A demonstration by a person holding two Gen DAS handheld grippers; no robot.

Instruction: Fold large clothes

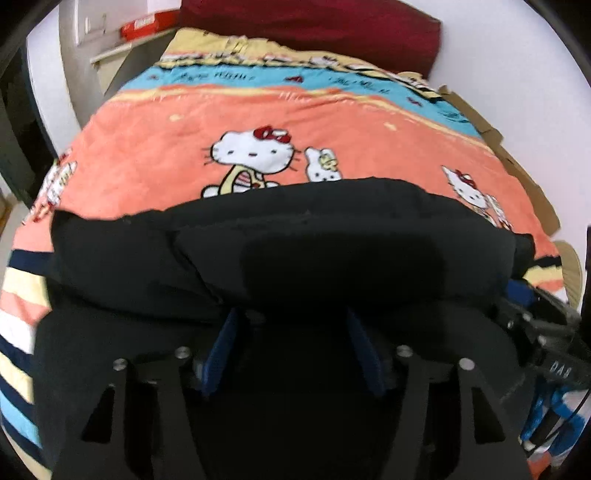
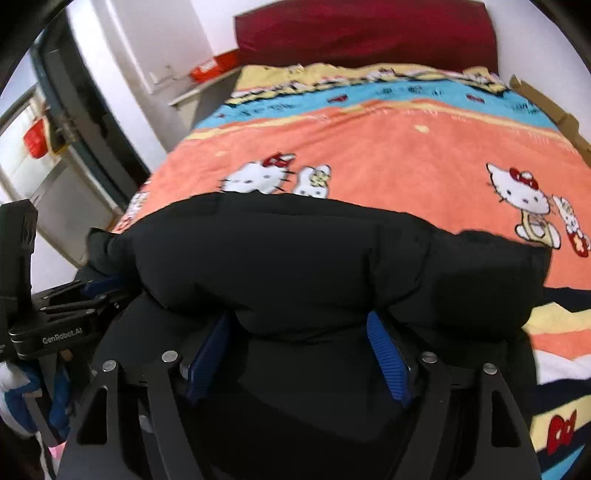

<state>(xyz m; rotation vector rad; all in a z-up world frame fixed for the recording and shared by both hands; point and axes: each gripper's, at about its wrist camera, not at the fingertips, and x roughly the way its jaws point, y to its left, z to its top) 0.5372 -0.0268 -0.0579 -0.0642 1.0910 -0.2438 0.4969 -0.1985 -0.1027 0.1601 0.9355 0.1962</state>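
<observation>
- Already the black padded jacket (image 1: pixel 295 236) lies in a thick, doubled-over bundle on the near part of the bed (image 1: pixel 155 155), on the orange cartoon-cat blanket; its far edge is a rounded fold running across both views.
- The left hand-held gripper (image 1: pixel 293 349) stands with its blue pads (image 1: pixel 221 354) well apart; black fabric fills the space between them, but whether the pads press on it I cannot tell, since the cloth and shadow merge.
- The right hand-held gripper (image 2: pixel 297 354) is likewise wide, its ribbed blue pads (image 2: pixel 388 358) flanking a roll of the jacket (image 2: pixel 332 258); the right pad looks clear of the cloth, so I judge it not clamped, though the left one is harder to read.
- Each gripper shows at the edge of the other's view, so the two work side by side at the near edge of the garment.
- Judged progress: at least one fold looks made, as the bundle is compact and layered. What seems left is a further fold or tidying; sleeves and hem are not distinguishable.
- A dark red headboard (image 2: pixel 365 33) and an orange box (image 2: pixel 214 68) sit beyond, untouched.
</observation>
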